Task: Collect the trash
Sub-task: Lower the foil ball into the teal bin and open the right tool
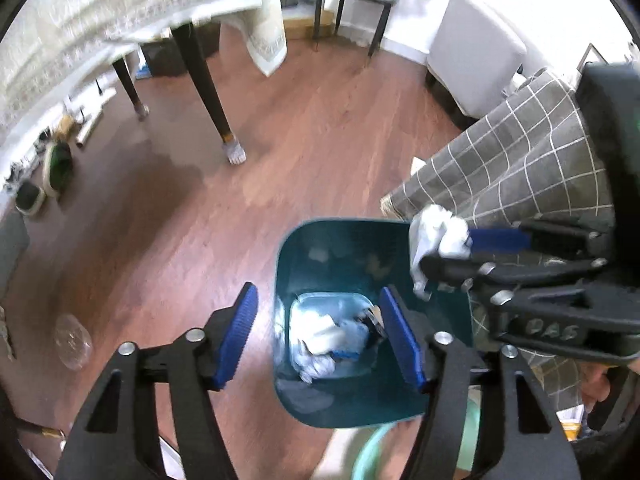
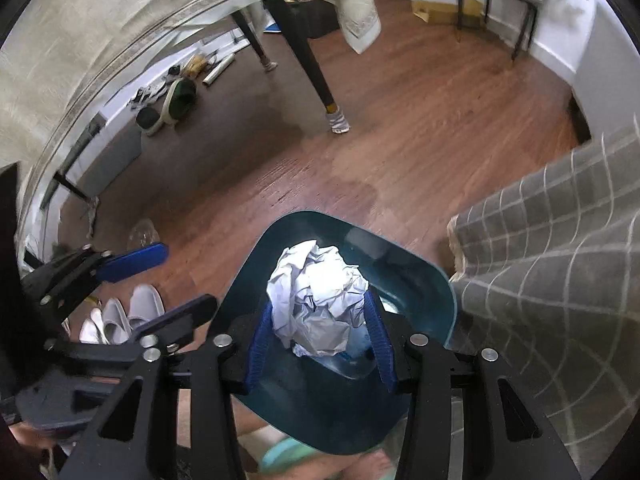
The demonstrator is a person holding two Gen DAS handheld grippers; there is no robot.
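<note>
A teal trash bin [image 1: 296, 248] stands on the wood floor with crumpled paper and wrappers [image 1: 332, 340] at its bottom. My left gripper [image 1: 326, 332] hangs open and empty over the bin's mouth. My right gripper [image 2: 318, 328] is shut on a crumpled white paper ball [image 2: 320, 292] and holds it above the bin [image 2: 424, 276]. In the left wrist view the right gripper [image 1: 448, 248] comes in from the right over the bin's rim with the paper ball [image 1: 436, 236]. The left gripper [image 2: 160, 280] shows open at the left of the right wrist view.
A grey checked cloth [image 1: 520, 168] hangs just right of the bin. A table with a lace cloth [image 1: 120, 8] and dark legs [image 1: 208, 80] stands behind. A clear plastic piece [image 1: 74, 340] lies on the floor at left. Light slippers [image 2: 120, 320] sit left of the bin.
</note>
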